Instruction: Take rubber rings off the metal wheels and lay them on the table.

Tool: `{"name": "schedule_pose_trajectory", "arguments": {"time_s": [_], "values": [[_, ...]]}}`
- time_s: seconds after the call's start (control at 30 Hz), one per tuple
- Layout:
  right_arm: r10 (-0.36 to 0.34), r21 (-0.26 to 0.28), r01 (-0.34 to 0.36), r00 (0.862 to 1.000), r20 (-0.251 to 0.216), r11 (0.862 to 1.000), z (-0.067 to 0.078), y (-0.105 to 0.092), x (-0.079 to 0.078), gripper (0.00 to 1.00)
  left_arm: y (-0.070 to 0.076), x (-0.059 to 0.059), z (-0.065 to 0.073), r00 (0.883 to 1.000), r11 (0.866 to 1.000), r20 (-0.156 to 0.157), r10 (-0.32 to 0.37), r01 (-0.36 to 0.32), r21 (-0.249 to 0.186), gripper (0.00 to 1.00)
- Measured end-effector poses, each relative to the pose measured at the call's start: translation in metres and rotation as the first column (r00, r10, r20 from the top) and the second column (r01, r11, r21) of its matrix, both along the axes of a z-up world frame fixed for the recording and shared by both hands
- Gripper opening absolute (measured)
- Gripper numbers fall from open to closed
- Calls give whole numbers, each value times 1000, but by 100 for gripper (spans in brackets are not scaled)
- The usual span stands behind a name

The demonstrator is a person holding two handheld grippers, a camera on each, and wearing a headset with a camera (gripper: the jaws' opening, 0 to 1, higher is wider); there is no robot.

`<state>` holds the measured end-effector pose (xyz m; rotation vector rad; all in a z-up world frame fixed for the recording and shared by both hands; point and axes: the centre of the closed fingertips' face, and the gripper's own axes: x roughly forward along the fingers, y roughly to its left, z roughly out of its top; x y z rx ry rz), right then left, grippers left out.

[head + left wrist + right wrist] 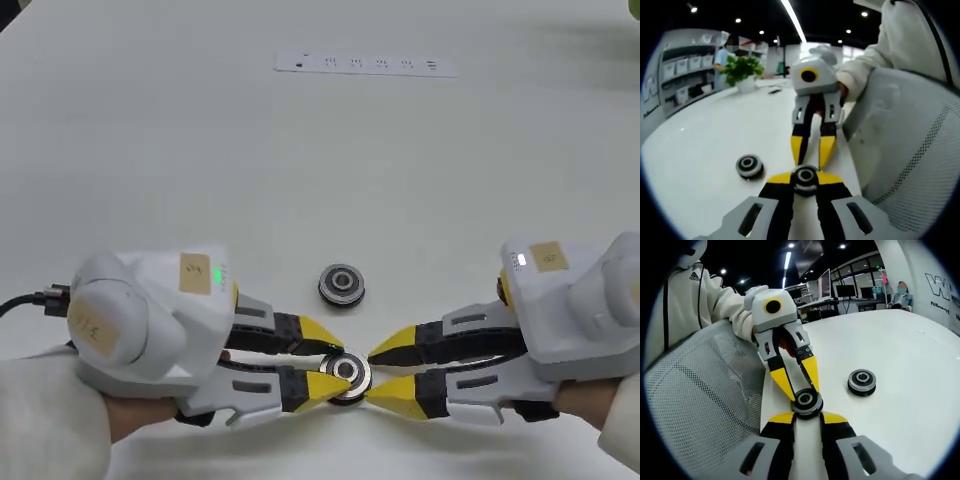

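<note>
**Two tongs meet at one little wheel**

In the head view, the near wheel (346, 374) lies on the white table (150, 150), low down in the middle. The left tongs (333, 368) reach in from 9 o'clock. Their yellow tips sit on both sides of the near wheel and hold it. The right tongs (371, 372) reach in from 3 o'clock. They are narrow, and their yellow tips touch the edge of the same wheel. I cannot tell if they pinch it.

The far wheel (341, 285) lies flat on the table by itself. It is at 12 o'clock from the near wheel, close by but not touching. A black ring (862, 391) goes round it. Far off at 12 o'clock, a white power strip (365, 64) lies on the table.

In the left gripper view, the near wheel (805, 177) sits between the two yellow tips at 6 o'clock. The right tongs (811, 159) come down on it from 12 o'clock. The far wheel (749, 166) is at 9 o'clock from it. A green plant (742, 70) stands far back, and a mesh chair (910, 150) is at 3 o'clock.

In the right gripper view, the left tongs (802, 390) reach the near wheel (807, 401) from 11 o'clock. The far wheel (862, 381) lies at 2 o'clock from it.
</note>
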<state>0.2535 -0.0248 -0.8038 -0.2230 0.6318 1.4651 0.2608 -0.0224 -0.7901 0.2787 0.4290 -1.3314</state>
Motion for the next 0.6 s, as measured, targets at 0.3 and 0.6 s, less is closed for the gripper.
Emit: {"name": "schedule_pose_trajectory", "arguments": {"time_s": [0.3,0.6], "values": [[10,-15,-10,1000,11,1000,-3,0,-1,12,-2,-2,-1,999,999,37,-29,29,16,15],[15,-23,-14,1000,26,1000,-4,-1,0,6,-2,-2,-2,998,999,53,-32,32,15,14]]}}
